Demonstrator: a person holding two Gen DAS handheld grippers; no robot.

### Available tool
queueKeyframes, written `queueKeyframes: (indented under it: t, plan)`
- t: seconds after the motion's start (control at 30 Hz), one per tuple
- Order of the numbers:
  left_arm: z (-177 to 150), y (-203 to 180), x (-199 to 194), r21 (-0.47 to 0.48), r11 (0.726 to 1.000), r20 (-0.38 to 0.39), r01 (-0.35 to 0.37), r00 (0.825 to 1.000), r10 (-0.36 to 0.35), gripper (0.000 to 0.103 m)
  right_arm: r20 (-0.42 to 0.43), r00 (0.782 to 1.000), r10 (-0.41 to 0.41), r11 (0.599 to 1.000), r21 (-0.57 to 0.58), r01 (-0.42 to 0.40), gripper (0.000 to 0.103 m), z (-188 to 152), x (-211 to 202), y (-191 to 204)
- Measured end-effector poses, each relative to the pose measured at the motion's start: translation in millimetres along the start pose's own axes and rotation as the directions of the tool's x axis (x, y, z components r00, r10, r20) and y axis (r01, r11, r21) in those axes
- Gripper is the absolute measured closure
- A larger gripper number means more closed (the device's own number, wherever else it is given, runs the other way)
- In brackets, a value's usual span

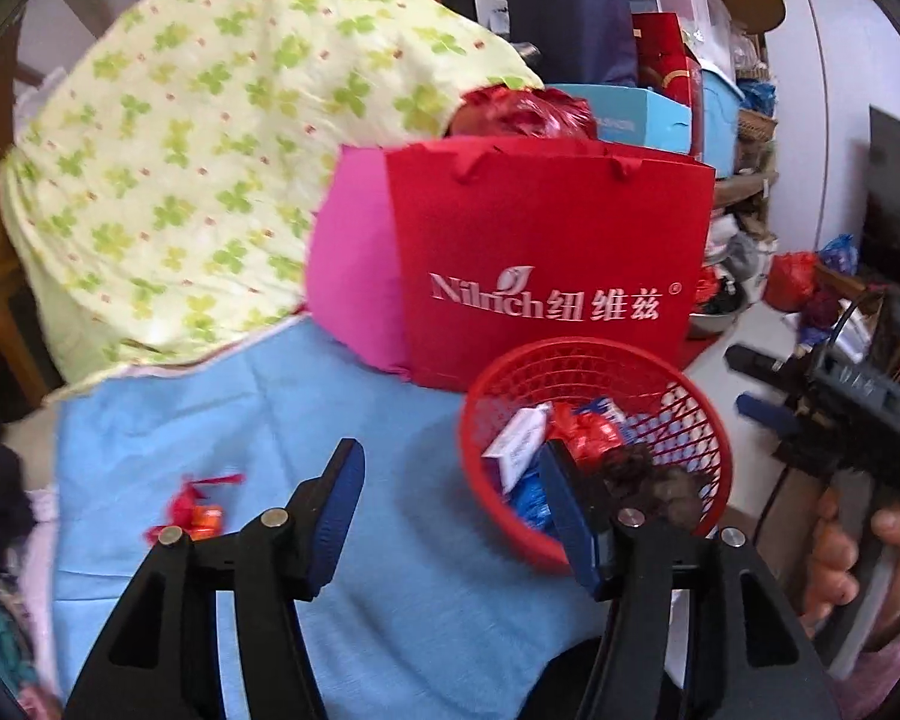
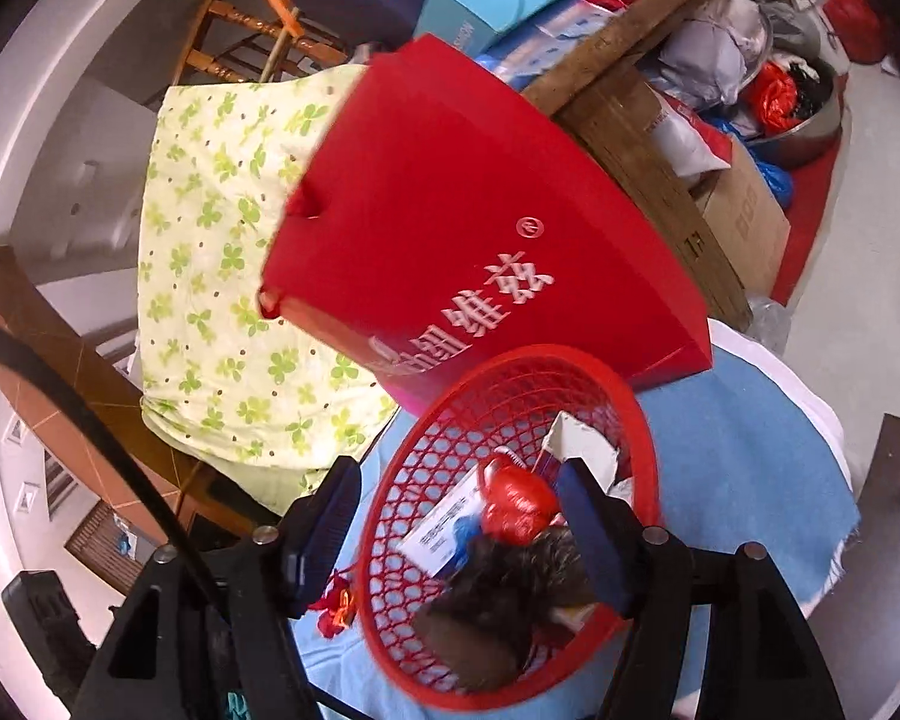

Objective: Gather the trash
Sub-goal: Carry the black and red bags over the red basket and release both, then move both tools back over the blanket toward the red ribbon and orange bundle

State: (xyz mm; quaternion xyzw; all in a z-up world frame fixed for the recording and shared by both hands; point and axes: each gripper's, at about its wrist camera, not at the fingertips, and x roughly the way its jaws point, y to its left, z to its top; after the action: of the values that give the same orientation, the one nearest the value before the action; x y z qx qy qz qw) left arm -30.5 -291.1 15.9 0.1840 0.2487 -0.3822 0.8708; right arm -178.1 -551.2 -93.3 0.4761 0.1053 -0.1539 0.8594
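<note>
Nearest in the left wrist view, the left hand-held gripper (image 1: 450, 480) stands spread with nothing between its jaws, one finger over the near rim of the red basket (image 1: 594, 450). The right hand-held gripper (image 2: 459, 510) is spread too, straddling the basket's left wall, empty. Inside the basket lie a white box (image 1: 513, 444), a red wrapper (image 1: 588, 438) and a dark crumpled wad (image 2: 510, 588); they look already dropped. The remaining piece is the small red candy wrapper (image 1: 195, 510) on the blue cloth (image 1: 270, 420) of the surface, left of the basket and well apart from it. To do this step well, I judge the left hand-held gripper should swing left from the basket, come down over the wrapper and pinch its bunched middle, not the cloth. Behind the basket stands the red paper bag (image 1: 546, 258).
</note>
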Motion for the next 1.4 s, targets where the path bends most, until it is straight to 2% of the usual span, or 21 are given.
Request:
queueKeyframes:
  t: [0.17,0.43,0.7,1.0,1.13,1.27,1.4]
  plan:
    - [-7.9,14.7,-38.1,0.013,0.995,0.024,-0.103,0.994,0.102,0.032,0.028,0.998,0.063,0.994,-0.087,-0.061,0.031,-5.7,-25.2,45.1]
    - [-18.7,46.3,-95.2,-0.036,0.973,0.083,-0.229,0.969,0.231,0.031,0.036,0.991,0.13,0.958,-0.264,-0.116,0.031,-31.9,-51.6,120.9]
    - [-28.1,56.8,-135.8,-0.072,0.958,0.122,-0.276,0.951,0.283,0.028,0.057,0.982,0.18,0.91,-0.389,-0.144,0.03,-51.2,-85.3,168.2]
    - [-41.7,71.5,-160.9,-0.099,0.946,0.14,-0.309,0.937,0.321,0.026,0.145,0.956,0.255,0.838,-0.527,-0.144,0.025,-73.3,-137.6,211.1]
    - [-52.2,88.5,-157.0,-0.133,0.934,0.116,-0.331,0.931,0.346,0.026,0.142,0.951,0.276,0.784,-0.606,-0.137,0.021,-92.6,-139.6,228.9]
    - [-70.2,112.7,-143.2,-0.174,0.918,0.058,-0.356,0.927,0.37,0.026,0.093,0.961,0.26,0.742,-0.656,-0.137,0.021,-115.5,-122.6,241.2]
    - [-98.3,143.0,-116.9,-0.222,0.888,-0.032,-0.403,0.913,0.406,0.026,0.015,0.974,0.227,0.717,-0.68,-0.157,0.021,-138.2,-92.0,241.6]
